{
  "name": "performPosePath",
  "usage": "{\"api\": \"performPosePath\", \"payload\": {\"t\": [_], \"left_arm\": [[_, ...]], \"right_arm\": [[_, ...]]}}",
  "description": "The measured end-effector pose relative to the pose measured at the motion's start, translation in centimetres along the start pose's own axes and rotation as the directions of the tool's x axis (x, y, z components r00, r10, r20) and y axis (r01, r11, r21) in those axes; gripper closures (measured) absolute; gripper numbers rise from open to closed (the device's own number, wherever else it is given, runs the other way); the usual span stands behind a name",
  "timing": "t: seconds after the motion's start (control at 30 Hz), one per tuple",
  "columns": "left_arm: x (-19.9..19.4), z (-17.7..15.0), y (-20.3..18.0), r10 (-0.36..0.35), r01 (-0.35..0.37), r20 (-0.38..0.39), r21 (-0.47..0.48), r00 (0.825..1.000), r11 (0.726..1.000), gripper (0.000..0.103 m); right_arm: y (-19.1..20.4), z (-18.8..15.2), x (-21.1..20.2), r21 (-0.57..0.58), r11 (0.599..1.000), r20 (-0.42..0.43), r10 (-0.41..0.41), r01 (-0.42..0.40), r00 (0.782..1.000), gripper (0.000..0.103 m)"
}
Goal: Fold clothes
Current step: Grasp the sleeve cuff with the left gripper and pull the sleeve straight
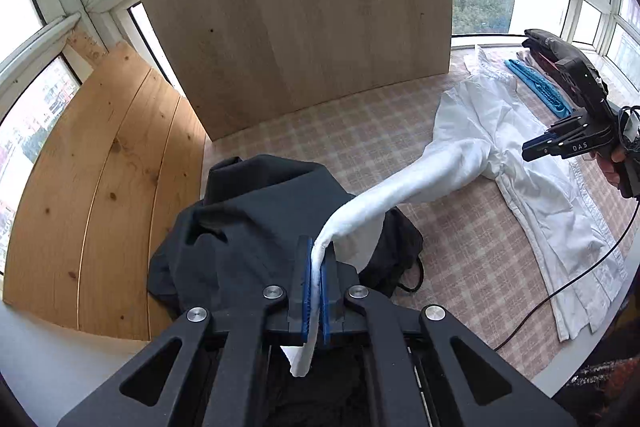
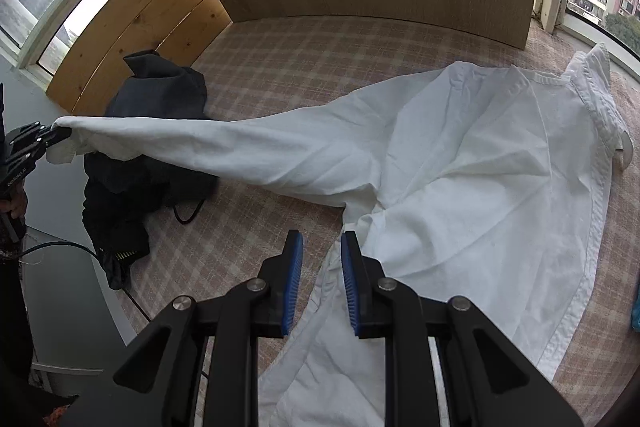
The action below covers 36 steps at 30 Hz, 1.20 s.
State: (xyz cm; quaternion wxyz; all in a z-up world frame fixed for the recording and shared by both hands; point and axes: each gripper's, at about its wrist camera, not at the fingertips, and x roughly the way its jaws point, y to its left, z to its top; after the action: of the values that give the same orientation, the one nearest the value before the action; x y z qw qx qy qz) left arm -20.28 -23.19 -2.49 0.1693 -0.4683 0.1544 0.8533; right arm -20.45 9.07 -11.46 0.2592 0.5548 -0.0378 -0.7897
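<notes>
A white shirt [image 1: 520,155] [image 2: 480,167] lies spread on the checked tablecloth [image 1: 360,131], collar toward the window. One long sleeve [image 1: 420,179] [image 2: 240,147] is lifted off the table and stretched out to the left. My left gripper [image 1: 318,247] [image 2: 60,135] is shut on the cuff, whose end hangs down behind the blue pads. My right gripper [image 2: 322,237] [image 1: 532,149] hovers over the shirt near the armpit. Its jaws stand a little apart and nothing is pinched between them.
A crumpled black garment [image 1: 260,219] [image 2: 160,95] lies under the raised sleeve. An upright plywood board [image 1: 292,15] closes the back and a pine board [image 1: 100,187] the left. Folded dark clothes [image 1: 540,43] and a blue cloth [image 1: 536,85] sit by the window. A black cable [image 1: 560,291] crosses the table's edge.
</notes>
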Motion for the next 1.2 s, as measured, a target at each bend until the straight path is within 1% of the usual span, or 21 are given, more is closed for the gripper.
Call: {"api": "performPosePath", "payload": {"t": [0.07, 0.13, 0.2, 0.23, 0.3, 0.33, 0.43, 0.5, 0.53, 0.6, 0.67, 0.7, 0.73, 0.77, 0.8, 0.83, 0.93, 1.03, 1.07, 1.1, 1.2], "left_arm": [[-1.0, -0.5, 0.2, -0.063, 0.063, -0.006, -0.036, 0.998, 0.997, 0.100], [-2.4, -0.6, 0.2, -0.131, 0.131, 0.004, -0.045, 0.991, 0.990, 0.100], [-2.0, -0.4, 0.2, -0.159, 0.159, -0.019, -0.027, 0.987, 0.987, 0.100], [-1.3, -0.4, 0.4, -0.161, 0.160, -0.044, -0.028, 0.986, 0.987, 0.100], [1.9, -0.8, 1.5, -0.164, 0.156, -0.121, -0.070, 0.979, 0.985, 0.100], [3.5, -1.2, 2.3, -0.168, 0.154, -0.154, -0.098, 0.974, 0.983, 0.100], [7.4, -2.6, 3.7, -0.181, 0.150, -0.235, -0.145, 0.955, 0.978, 0.100], [8.6, -3.7, 3.8, -0.227, 0.183, -0.261, -0.181, 0.938, 0.966, 0.100], [8.7, -4.1, 3.6, -0.243, 0.198, -0.268, -0.184, 0.932, 0.963, 0.099], [8.2, -4.9, 3.0, -0.245, 0.205, -0.269, -0.168, 0.931, 0.964, 0.097], [7.4, -5.5, 2.6, -0.252, 0.215, -0.256, -0.162, 0.933, 0.963, 0.096], [7.1, -5.8, 2.3, -0.253, 0.219, -0.251, -0.154, 0.935, 0.963, 0.096], [6.9, -5.9, 2.1, -0.249, 0.219, -0.249, -0.145, 0.936, 0.965, 0.096], [6.8, -5.9, 2.0, -0.245, 0.217, -0.249, -0.135, 0.937, 0.967, 0.096], [6.8, -5.9, 1.7, -0.240, 0.216, -0.251, -0.121, 0.938, 0.969, 0.096], [6.7, -5.9, 1.4, -0.235, 0.215, -0.252, -0.106, 0.939, 0.971, 0.096], [6.5, -5.7, 1.0, -0.231, 0.216, -0.245, -0.085, 0.942, 0.973, 0.096], [5.9, -5.8, 0.5, -0.237, 0.227, -0.227, -0.067, 0.945, 0.971, 0.096], [5.8, -5.8, 0.3, -0.239, 0.231, -0.222, -0.060, 0.945, 0.971, 0.096], [5.8, -5.8, 0.1, -0.241, 0.235, -0.218, -0.054, 0.946, 0.970, 0.096], [5.7, -5.9, -0.2, -0.245, 0.242, -0.207, -0.040, 0.947, 0.970, 0.095]], "right_arm": [[0.8, 1.0, -0.4, -0.018, 1.000, 0.027, 0.000, 0.001, 1.000, 0.083], [0.7, 2.2, 0.6, -0.023, 1.000, 0.030, -0.017, 0.018, 0.999, 0.083], [0.4, 3.5, 2.2, -0.027, 0.999, 0.023, -0.040, 0.041, 0.999, 0.083], [0.3, 4.1, 2.9, -0.029, 0.998, 0.019, -0.052, 0.052, 0.998, 0.083], [-0.2, 5.2, 5.3, -0.015, 0.999, -0.011, -0.051, 0.051, 0.999, 0.083], [-0.6, 5.6, 6.7, -0.004, 0.999, -0.032, -0.046, 0.046, 0.998, 0.083], [-0.7, 6.4, 10.4, -0.009, 0.997, -0.101, -0.073, 0.073, 0.992, 0.083], [-0.2, 6.6, 11.1, -0.035, 0.995, -0.115, -0.092, 0.088, 0.989, 0.083], [0.1, 6.9, 11.0, -0.050, 0.994, -0.127, -0.099, 0.093, 0.987, 0.083], [0.5, 7.5, 10.1, -0.057, 0.994, -0.100, -0.101, 0.095, 0.990, 0.083], [0.9, 8.5, 9.6, -0.075, 0.986, -0.069, -0.153, 0.148, 0.986, 0.082], [1.0, 9.1, 9.6, -0.079, 0.982, -0.068, -0.176, 0.171, 0.982, 0.076], [0.7, 9.8, 10.1, -0.060, 0.983, -0.092, -0.177, 0.172, 0.980, 0.070], [0.4, 10.5, 10.6, -0.035, 0.985, -0.118, -0.169, 0.166, 0.978, 0.069], [-0.1, 11.2, 11.2, 0.016, 0.990, -0.152, -0.137, 0.141, 0.979, 0.069], [-0.6, 11.8, 11.8, 0.070, 0.988, -0.183, -0.120, 0.135, 0.976, 0.069], [-1.3, 12.9, 13.2, 0.159, 0.973, -0.235, -0.127, 0.167, 0.964, 0.069], [-0.9, 13.5, 14.9, 0.172, 0.959, -0.297, -0.166, 0.223, 0.940, 0.069], [-0.6, 13.6, 15.3, 0.175, 0.956, -0.310, -0.175, 0.237, 0.934, 0.067], [-0.3, 13.8, 15.8, 0.174, 0.952, -0.323, -0.186, 0.252, 0.928, 0.061], [1.0, 14.4, 16.7, 0.129, 0.941, -0.349, -0.252, 0.313, 0.902, 0.057]]}}
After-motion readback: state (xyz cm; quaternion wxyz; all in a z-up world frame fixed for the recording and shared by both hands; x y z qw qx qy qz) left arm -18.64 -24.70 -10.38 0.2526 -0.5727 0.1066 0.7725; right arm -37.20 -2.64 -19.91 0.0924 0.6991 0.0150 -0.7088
